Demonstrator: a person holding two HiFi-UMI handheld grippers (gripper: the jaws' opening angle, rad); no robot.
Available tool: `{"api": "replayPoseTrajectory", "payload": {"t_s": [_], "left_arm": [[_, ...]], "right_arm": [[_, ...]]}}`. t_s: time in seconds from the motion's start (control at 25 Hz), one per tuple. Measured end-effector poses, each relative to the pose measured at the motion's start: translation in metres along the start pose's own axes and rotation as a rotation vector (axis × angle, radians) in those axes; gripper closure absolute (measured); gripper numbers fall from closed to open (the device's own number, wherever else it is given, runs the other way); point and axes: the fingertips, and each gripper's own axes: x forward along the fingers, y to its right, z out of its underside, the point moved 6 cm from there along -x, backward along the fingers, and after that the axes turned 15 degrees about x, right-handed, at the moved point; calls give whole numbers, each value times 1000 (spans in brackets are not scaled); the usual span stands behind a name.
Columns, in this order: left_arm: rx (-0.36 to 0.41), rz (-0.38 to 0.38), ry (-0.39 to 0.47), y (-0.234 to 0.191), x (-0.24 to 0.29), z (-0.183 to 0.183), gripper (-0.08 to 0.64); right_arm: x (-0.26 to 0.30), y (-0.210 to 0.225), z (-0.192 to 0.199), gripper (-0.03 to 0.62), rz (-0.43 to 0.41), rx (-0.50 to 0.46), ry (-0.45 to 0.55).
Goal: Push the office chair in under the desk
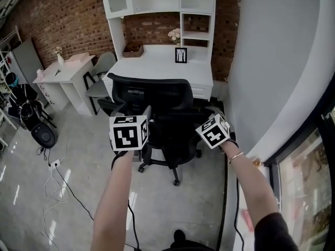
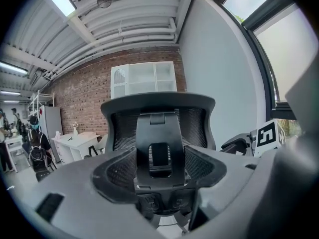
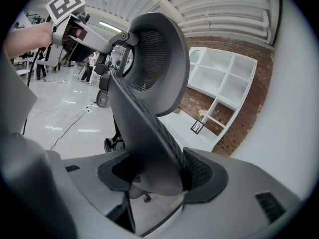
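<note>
The black office chair (image 1: 157,101) stands with its back to me, facing the white desk (image 1: 157,67), its seat partly under the desk's front edge. My left gripper (image 1: 135,114) is behind the left side of the backrest. In the left gripper view the gripper (image 2: 160,183) is open, with the chair's centre spine (image 2: 159,148) showing beyond the gap. My right gripper (image 1: 204,116) is at the backrest's right edge. In the right gripper view it (image 3: 159,183) is open, and the mesh edge (image 3: 164,133) runs down between its jaws.
A white wall (image 1: 277,61) and a window (image 1: 309,192) close off the right side. A small white table (image 1: 60,75) and a grey chair (image 1: 99,82) stand to the left. Cables (image 1: 57,177) trail across the floor. A picture frame (image 1: 180,55) stands on the desk.
</note>
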Motion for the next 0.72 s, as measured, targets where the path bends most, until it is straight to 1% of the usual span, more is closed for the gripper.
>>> {"api": "replayPoseTrajectory", "payload": {"t_s": [0.12, 0.2, 0.32, 0.4, 0.52, 0.56, 0.64, 0.72], "left_arm": [[-14, -2, -10, 0, 7, -1, 264], [-25, -11, -14, 0, 10, -3, 264], [-36, -32, -16, 2, 15, -4, 264], [-43, -53, 0, 5, 15, -3, 264], [-56, -108, 50, 9, 4, 4, 264], [-61, -112, 65, 13, -3, 8, 264], [-72, -90, 90, 25, -19, 19, 264], [-77, -46, 108, 41, -36, 33, 269]], "right_arm": [[-3, 4, 0, 341, 54, 37, 17], [-11, 7, 3, 339, 87, 86, 49], [-32, 11, 13, 341, 119, 222, 115], [-50, 10, 23, 353, 105, 311, 151], [-76, -3, 39, 391, 64, 404, 172], [-84, -8, 45, 413, 58, 427, 176], [-98, -22, 59, 464, 51, 461, 183], [-110, -35, 72, 513, 46, 485, 188]]}}
